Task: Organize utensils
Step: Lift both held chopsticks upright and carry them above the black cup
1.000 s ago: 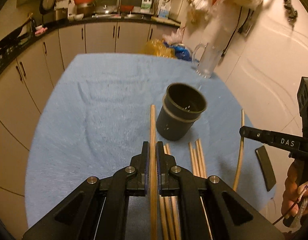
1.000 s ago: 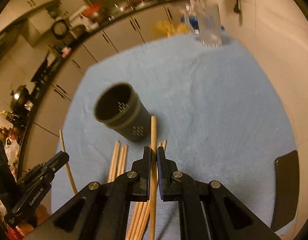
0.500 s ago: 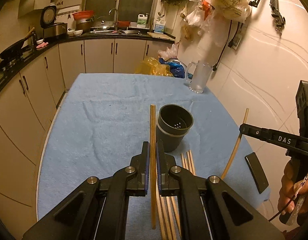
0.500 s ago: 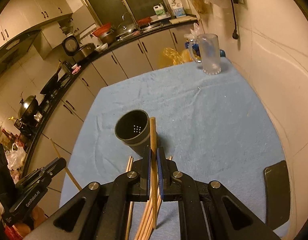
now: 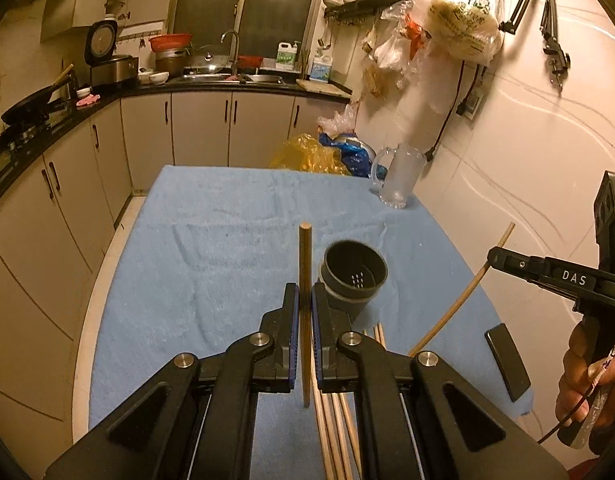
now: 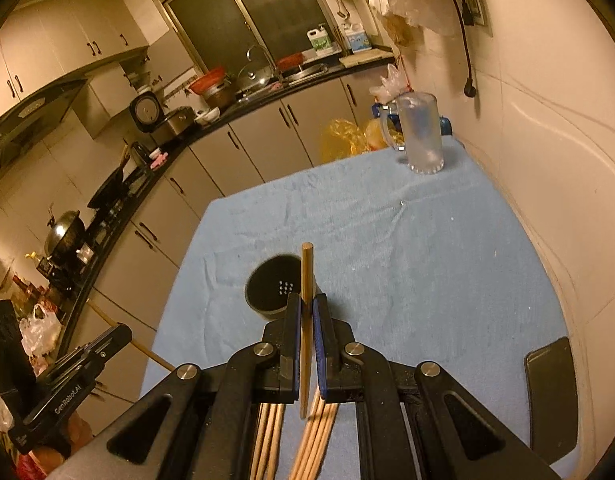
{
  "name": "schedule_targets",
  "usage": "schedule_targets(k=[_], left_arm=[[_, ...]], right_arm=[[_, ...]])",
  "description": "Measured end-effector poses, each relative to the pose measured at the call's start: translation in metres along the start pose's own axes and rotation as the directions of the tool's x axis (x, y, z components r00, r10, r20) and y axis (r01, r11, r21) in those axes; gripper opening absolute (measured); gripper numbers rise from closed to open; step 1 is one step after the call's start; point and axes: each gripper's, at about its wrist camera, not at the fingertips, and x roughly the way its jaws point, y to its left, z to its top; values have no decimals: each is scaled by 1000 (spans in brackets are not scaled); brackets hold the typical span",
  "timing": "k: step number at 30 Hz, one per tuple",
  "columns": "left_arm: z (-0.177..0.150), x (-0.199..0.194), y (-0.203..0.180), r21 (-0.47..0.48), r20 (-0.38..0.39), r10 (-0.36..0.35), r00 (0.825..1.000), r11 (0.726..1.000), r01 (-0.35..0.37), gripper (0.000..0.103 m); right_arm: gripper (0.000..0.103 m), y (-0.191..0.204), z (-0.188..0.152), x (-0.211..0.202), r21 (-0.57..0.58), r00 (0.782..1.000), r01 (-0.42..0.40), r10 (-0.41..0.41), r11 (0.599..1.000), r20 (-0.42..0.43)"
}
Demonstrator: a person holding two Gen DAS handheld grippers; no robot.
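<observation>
A dark round utensil holder (image 5: pixel 355 276) stands on the blue cloth, also in the right wrist view (image 6: pixel 273 286). My left gripper (image 5: pixel 304 296) is shut on a wooden chopstick (image 5: pixel 305 264), held above the cloth, left of the holder. My right gripper (image 6: pixel 306 304) is shut on another chopstick (image 6: pixel 306 272), just right of the holder and above it. That gripper and its stick (image 5: pixel 463 292) show at the right of the left wrist view. Several loose chopsticks (image 5: pixel 339 420) lie on the cloth below the grippers, also in the right wrist view (image 6: pixel 315 436).
A glass mug (image 5: pixel 399 180) stands at the table's far right corner. A black phone (image 5: pixel 507 360) lies at the near right edge. The wall runs along the right side. Kitchen cabinets (image 5: pixel 203 128) and counter stand beyond and left of the table (image 5: pixel 227 220).
Both grippers have risen well above the table, each carrying its chopstick. The holder and loose chopsticks now look farther below.
</observation>
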Motion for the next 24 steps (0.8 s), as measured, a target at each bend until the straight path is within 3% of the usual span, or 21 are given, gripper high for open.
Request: schedule_targets(k=[10, 17, 24], left_arm=[[29, -9, 2, 4, 36, 1, 999, 1000, -1, 6], [74, -21, -7, 12, 98, -36, 995, 999, 35, 6], [121, -21, -24, 14, 151, -77, 986, 997, 76, 6]], right_arm=[[6, 6, 31, -20, 4, 998, -44, 44, 999, 48], [6, 15, 74, -42, 1, 988, -90, 89, 996, 128], [6, 19, 107, -36, 6, 982, -90, 87, 996, 167]])
